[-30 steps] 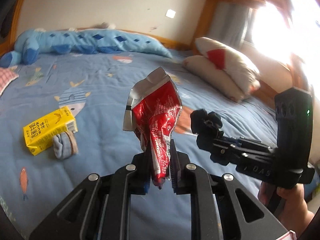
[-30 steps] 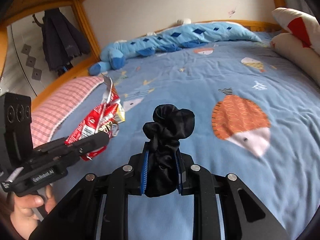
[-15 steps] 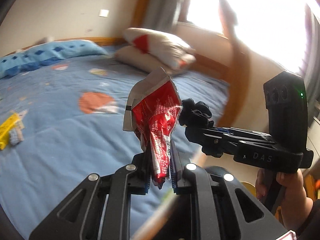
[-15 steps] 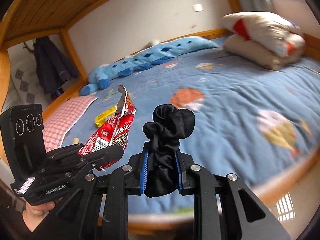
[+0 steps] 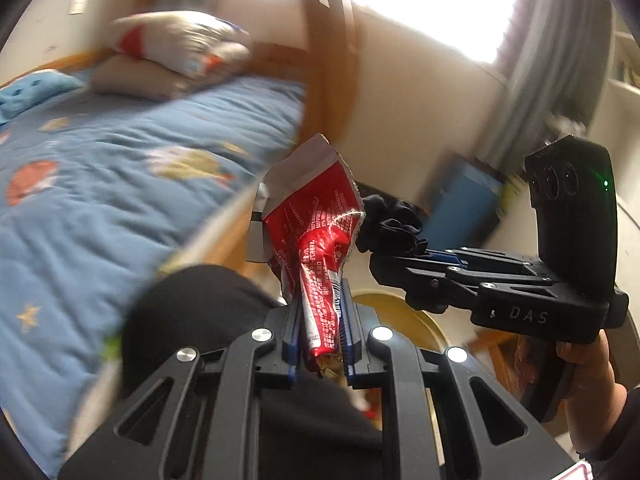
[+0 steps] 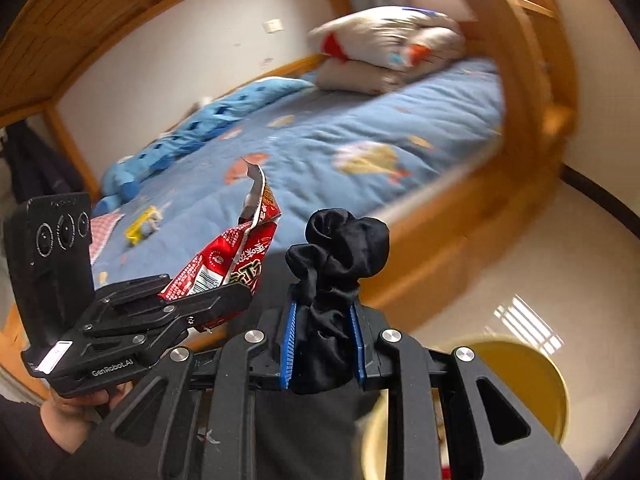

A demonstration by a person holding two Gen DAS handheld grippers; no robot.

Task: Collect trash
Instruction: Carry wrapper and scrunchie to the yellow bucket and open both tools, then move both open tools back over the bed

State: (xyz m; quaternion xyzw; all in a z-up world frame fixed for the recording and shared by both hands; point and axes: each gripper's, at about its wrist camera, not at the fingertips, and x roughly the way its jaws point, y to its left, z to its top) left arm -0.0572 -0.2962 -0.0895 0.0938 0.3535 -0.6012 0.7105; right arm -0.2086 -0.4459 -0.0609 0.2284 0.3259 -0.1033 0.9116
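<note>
My left gripper [image 5: 320, 308] is shut on a crumpled red snack wrapper [image 5: 316, 224] that stands up from its pads. My right gripper [image 6: 324, 320] is shut on a bunched black cloth [image 6: 340, 248]. In the left wrist view the right gripper [image 5: 384, 256] is at the right with the black cloth [image 5: 392, 224] close beside the wrapper. The right wrist view has the left gripper [image 6: 236, 296] at the left with the wrapper [image 6: 236, 256]. Both grippers are past the bed's edge, above a yellow bin [image 6: 536, 380] on the floor. A yellow drink carton [image 6: 142, 228] lies on the bed.
The bed with its blue fish-print quilt [image 6: 320, 152] and wooden frame [image 6: 440, 240] is behind and to the left. Stacked pillows [image 6: 384, 48] lie at its head. A person's dark-clad leg [image 5: 192, 320] is under the left gripper. Pale floor [image 6: 560, 264] lies to the right.
Both grippers have swung away from over the bed to beyond its edge, keeping their grips. The bed has slid left in both views, and the yellow bin has come into view below.
</note>
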